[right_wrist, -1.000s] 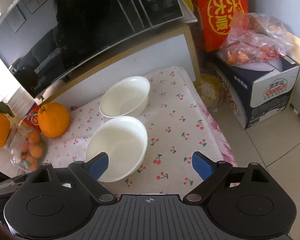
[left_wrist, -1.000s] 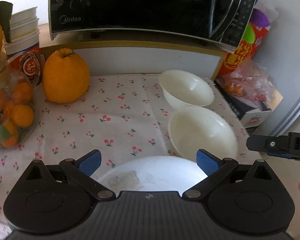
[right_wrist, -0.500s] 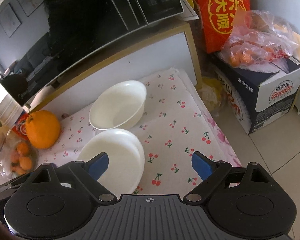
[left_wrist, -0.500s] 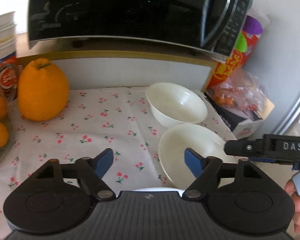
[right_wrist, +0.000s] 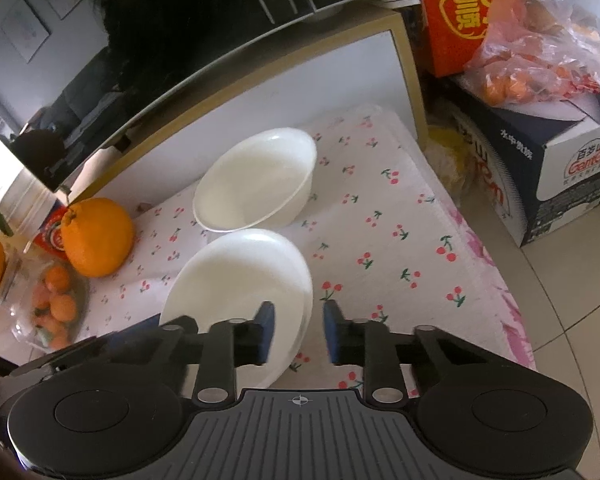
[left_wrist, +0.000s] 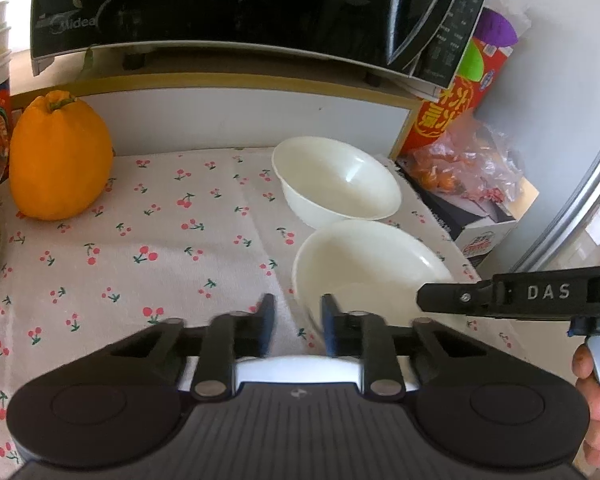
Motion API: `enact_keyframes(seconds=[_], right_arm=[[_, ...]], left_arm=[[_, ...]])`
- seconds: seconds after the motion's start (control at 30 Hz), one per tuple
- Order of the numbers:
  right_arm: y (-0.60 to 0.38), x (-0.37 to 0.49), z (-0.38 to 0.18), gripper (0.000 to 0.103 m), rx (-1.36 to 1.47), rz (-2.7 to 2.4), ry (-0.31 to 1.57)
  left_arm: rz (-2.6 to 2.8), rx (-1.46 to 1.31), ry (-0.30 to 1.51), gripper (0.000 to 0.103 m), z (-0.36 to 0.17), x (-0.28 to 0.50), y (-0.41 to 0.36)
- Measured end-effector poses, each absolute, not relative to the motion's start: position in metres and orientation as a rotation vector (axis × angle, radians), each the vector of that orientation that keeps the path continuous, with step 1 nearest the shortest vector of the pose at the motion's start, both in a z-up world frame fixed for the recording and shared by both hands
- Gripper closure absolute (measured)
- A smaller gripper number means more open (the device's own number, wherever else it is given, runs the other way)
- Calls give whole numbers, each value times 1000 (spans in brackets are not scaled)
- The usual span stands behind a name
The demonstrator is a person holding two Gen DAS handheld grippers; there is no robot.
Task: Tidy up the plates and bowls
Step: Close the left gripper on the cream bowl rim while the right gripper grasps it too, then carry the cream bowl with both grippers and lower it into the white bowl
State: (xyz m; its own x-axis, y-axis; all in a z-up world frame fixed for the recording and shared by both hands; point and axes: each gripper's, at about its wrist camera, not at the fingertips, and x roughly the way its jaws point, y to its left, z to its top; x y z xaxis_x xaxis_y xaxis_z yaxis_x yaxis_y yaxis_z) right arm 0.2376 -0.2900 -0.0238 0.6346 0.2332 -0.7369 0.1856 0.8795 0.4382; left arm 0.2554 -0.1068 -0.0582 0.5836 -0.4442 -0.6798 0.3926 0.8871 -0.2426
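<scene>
Both the left gripper and right gripper, fingers narrowed, straddle opposite rims of the near glossy white ceramic bowl, at six o'clock from the far white bowl; squeeze evenly, lift level.

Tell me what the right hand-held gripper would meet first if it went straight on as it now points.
Probably the near bowl: the right hand-held gripper already has that bowl's right rim between its narrowed fingers. Whether they touch it, I cannot tell.

2 white bowls sit on a white cloth printed with red cherries, beside an orange fruit and black microwave.
</scene>
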Motion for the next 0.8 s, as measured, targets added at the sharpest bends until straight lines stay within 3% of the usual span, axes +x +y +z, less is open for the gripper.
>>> enact_keyframes(seconds=[0.8], right_arm=[[-297,220,3,87,520,25,800]], left_arm=[[-506,-107,726,93,-35,242,-110]])
